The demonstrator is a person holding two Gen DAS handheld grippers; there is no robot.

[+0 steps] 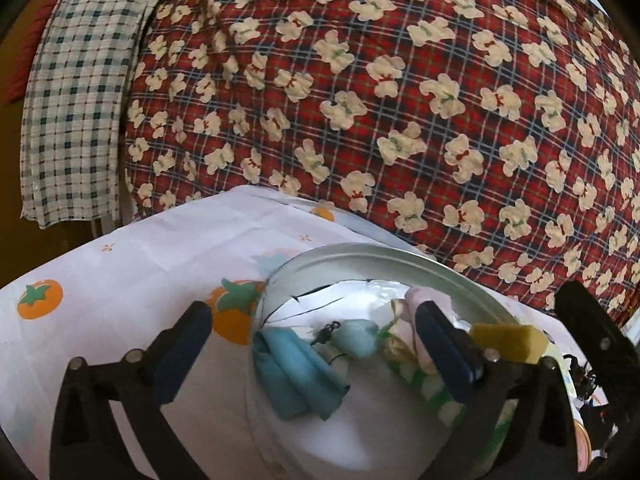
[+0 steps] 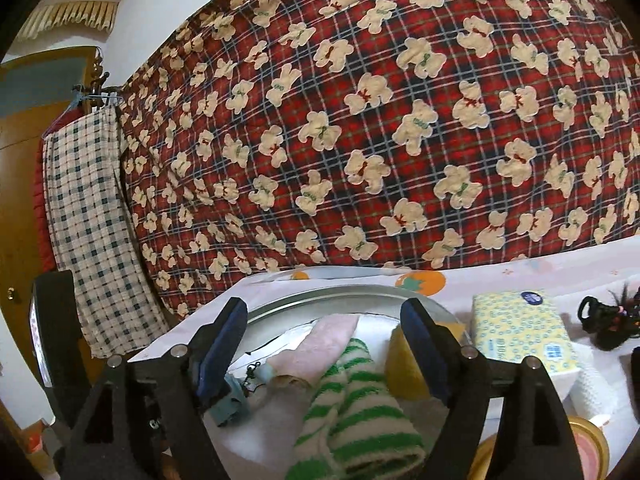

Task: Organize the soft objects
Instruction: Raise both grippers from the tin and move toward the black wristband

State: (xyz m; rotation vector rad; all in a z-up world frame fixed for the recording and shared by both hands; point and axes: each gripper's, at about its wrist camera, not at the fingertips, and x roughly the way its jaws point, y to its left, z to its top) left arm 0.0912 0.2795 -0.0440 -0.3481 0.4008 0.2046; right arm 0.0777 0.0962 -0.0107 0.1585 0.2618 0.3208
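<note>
A round metal tin [image 1: 360, 256] stands on a white tomato-print cloth [image 1: 120, 272]. In it lie a folded blue cloth [image 1: 296, 376], a small light-blue plush charm [image 1: 356, 336], a pink cloth [image 1: 420, 300] and a green-and-white striped sock [image 1: 432, 388]. A yellow sponge [image 1: 508, 340] sits at its right rim. My left gripper [image 1: 316, 344] is open above the tin, empty. In the right wrist view the tin [image 2: 340, 296] holds the pink cloth [image 2: 324, 344], the striped sock [image 2: 356, 412] and the sponge [image 2: 404, 364]. My right gripper [image 2: 328, 344] is open over them, empty.
A red plaid teddy-bear quilt [image 1: 380, 100] hangs close behind the table. A blue-checked cloth [image 2: 92, 216] hangs at the left. A yellow tissue pack [image 2: 524, 332], black hair ties [image 2: 600, 316] and a round yellow-rimmed lid [image 2: 580, 448] lie right of the tin.
</note>
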